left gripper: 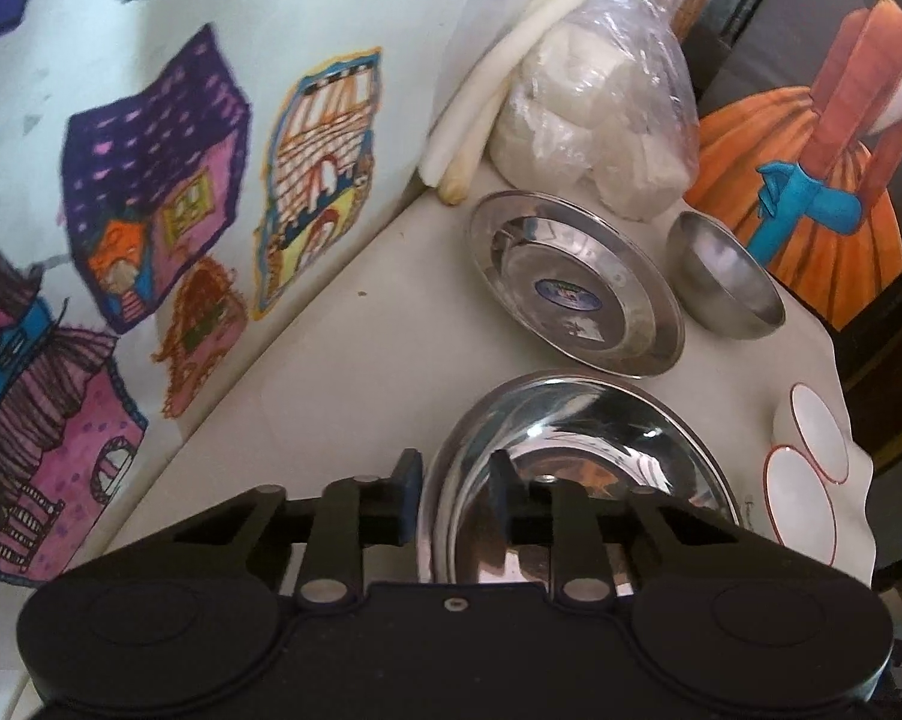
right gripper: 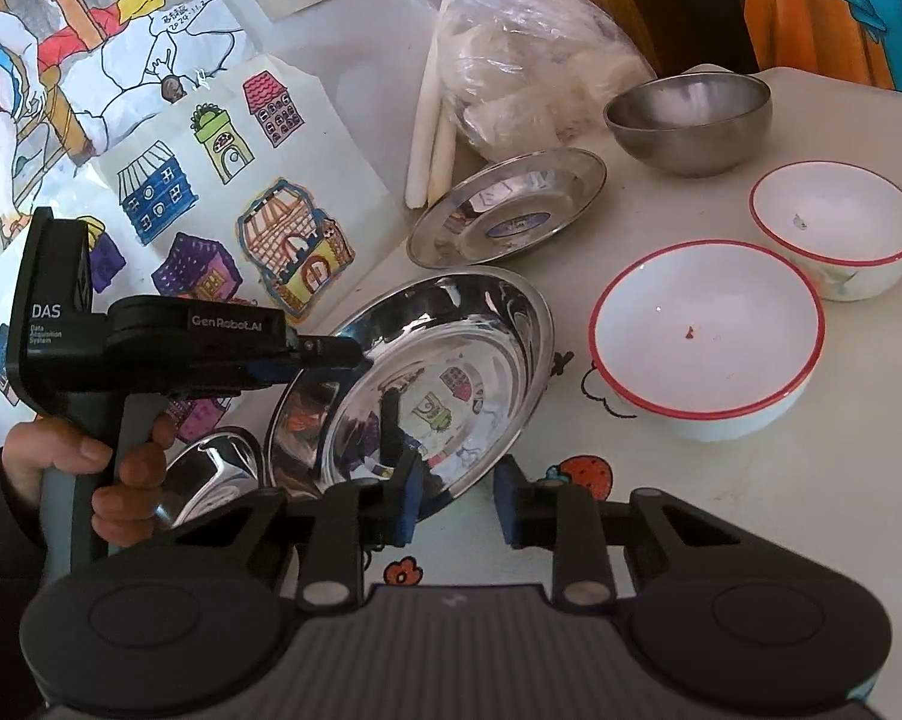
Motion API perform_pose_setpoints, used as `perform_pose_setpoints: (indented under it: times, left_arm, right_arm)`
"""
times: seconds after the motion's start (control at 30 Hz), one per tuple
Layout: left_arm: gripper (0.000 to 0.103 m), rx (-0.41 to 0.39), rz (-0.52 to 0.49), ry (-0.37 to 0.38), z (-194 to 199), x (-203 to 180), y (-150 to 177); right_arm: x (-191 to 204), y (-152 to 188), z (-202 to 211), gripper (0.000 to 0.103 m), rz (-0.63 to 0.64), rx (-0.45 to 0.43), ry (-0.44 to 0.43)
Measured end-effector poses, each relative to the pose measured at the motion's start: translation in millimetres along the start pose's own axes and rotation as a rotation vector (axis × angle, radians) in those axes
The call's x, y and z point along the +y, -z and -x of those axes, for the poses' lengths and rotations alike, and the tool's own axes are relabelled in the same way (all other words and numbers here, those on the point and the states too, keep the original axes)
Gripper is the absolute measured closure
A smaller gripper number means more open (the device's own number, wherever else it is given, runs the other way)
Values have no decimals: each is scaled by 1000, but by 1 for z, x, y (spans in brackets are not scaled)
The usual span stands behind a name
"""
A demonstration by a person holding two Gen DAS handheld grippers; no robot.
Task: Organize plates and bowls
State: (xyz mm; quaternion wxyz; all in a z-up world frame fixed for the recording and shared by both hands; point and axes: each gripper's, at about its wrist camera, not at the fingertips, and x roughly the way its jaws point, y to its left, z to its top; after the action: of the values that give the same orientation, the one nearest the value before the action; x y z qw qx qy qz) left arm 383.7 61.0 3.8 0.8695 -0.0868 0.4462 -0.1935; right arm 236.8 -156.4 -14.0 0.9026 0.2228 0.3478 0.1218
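Note:
My left gripper is shut on the rim of a large steel plate, one finger inside and one outside, and holds it tilted off the table. In the right wrist view the left gripper grips that tilted plate. My right gripper is open and empty near the plate's lower edge. A smaller steel plate with a blue sticker and a steel bowl sit behind. Two white red-rimmed bowls stand to the right. Another steel dish lies under my left hand.
A plastic bag of white lumps and two white sticks lie at the back of the table. Children's drawings cover the wall on the left. A dark cabinet with an orange painting stands behind the table.

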Motion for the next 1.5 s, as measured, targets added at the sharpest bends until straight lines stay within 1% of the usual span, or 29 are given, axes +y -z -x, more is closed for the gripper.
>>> perform_pose_setpoints:
  times: [0.07, 0.17, 0.37, 0.57, 0.73, 0.9, 0.93, 1.07, 1.23, 1.4, 1.5]
  left_arm:
    - [84, -4, 17, 4, 1, 3, 0]
    - [85, -16, 20, 12, 4, 1, 1]
    - [85, -68, 10, 33, 21, -11, -5]
    - [85, -115, -8, 29, 43, -24, -8]
    - [85, -147, 6, 7, 69, -22, 3]
    - [85, -192, 56, -43, 99, -8, 24]
    - [85, -203, 67, -54, 105, -5, 29]
    - [85, -247, 111, -111, 127, 9, 53]
    - [84, -268, 159, -192, 143, 26, 80]
    - [85, -291, 172, -271, 155, 36, 100]
    - [85, -298, 188, -290, 158, 43, 108]
  right_arm:
    - [0, 0, 0, 75, -5, -3, 4]
    - [-2, 0, 2, 77, -15, -15, 14]
    - [-2, -4, 14, 77, -17, -65, 8]
    - [1, -7, 28, 77, -4, -104, -2]
    - [12, -5, 37, 78, 26, -111, -33]
    - [30, 2, 35, 78, 74, -83, -76]
    - [34, 4, 34, 78, 56, -88, -99]
    - [52, 13, 24, 78, 109, -46, -131]
    - [72, 24, 12, 78, 157, -7, -162]
    - [93, 29, 3, 78, 218, 15, -160]
    - [102, 28, -1, 78, 261, 25, -152]
